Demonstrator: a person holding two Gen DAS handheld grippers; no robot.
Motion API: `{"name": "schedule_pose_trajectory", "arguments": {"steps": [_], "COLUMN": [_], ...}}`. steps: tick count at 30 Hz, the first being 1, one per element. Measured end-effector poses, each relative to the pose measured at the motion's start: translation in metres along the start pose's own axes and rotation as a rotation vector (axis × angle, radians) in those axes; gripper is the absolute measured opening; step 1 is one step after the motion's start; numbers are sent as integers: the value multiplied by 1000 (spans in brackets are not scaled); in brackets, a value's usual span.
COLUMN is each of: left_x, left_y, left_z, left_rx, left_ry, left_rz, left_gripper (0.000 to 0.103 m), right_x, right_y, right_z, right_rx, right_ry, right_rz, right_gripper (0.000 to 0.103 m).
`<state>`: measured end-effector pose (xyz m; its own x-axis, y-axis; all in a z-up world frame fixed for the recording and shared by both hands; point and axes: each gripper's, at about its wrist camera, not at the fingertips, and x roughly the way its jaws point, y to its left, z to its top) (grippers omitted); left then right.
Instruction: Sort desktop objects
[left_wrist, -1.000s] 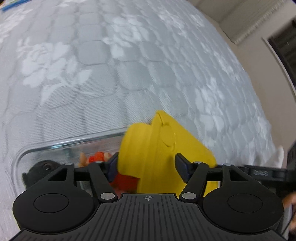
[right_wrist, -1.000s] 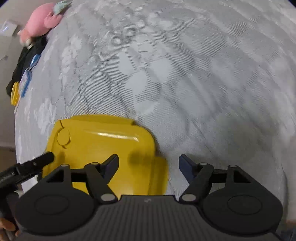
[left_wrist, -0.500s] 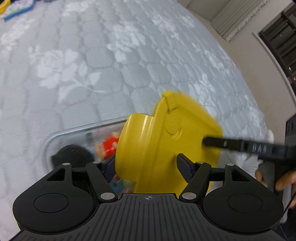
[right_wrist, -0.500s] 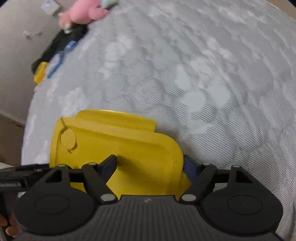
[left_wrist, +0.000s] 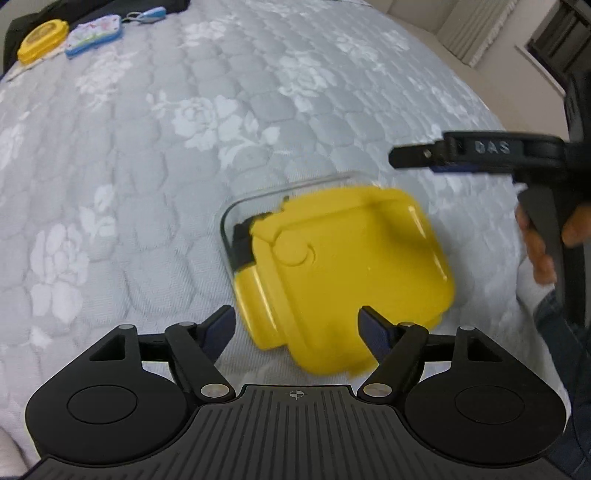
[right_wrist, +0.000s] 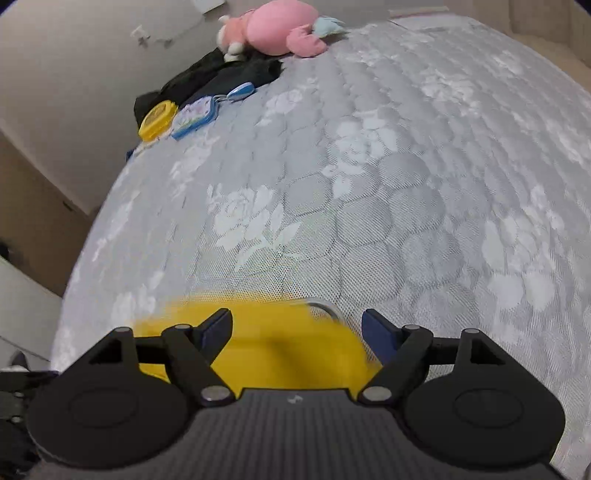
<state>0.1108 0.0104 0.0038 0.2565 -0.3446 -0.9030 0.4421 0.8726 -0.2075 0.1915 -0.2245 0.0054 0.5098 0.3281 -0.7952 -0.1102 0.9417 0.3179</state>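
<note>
Far left, at the head of the grey quilted mattress (left_wrist: 155, 155): a small yellow case (left_wrist: 42, 40) lies beside a blue-edged floral case (left_wrist: 94, 34), with a light blue tag (left_wrist: 147, 14) just past it. In the right wrist view the same three items sit next to a black garment (right_wrist: 218, 79), and a pink plush toy (right_wrist: 275, 33) rests at its far end.

Centre: the yellow lid (left_wrist: 343, 273) lies askew over the clear container (left_wrist: 231, 218). It covers most of the opening; the container's left corner stays exposed, with a dark object visible inside. The lid is motion-blurred in both views.

Left gripper (left_wrist: 297, 325): jaws released and just now widening. The lid's near end lies between the blue pads, and neither pad presses on it; the left pad is plainly clear, while the right pad sits close to the lid's edge.

Right gripper (right_wrist: 297, 328): jaws released and likewise just now widening, poised above the lid with nothing clamped. A clear corner of the container shows just beyond the lid.

Far right in the left wrist view: the right gripper's finger projects in from the side, above the container, its handle held by a hand (left_wrist: 543, 243)
</note>
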Motion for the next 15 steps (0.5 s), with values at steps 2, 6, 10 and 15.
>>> {"name": "schedule_pose_trajectory", "arguments": {"steps": [2,6,10,15], "left_x": [0,0,5,26], "left_y": [2,2,8,41], "left_z": [-4,-7,-8,-8], "left_rx": [5,16,-61,-300], "left_ry": [9,19,65,147], "left_rz": [-12,-28,-94,-148], "left_gripper": [79,79,80,79], "right_x": [0,-5,-4,2], "right_y": [5,10,4,-13], "right_z": [-1,-11,-27,-46], "right_rx": [-54,-146,-122,-101], "right_ry": [-11,11,117,114], "right_rz": [-36,-119,-145,-159], "right_gripper": [79,79,80,79]}}
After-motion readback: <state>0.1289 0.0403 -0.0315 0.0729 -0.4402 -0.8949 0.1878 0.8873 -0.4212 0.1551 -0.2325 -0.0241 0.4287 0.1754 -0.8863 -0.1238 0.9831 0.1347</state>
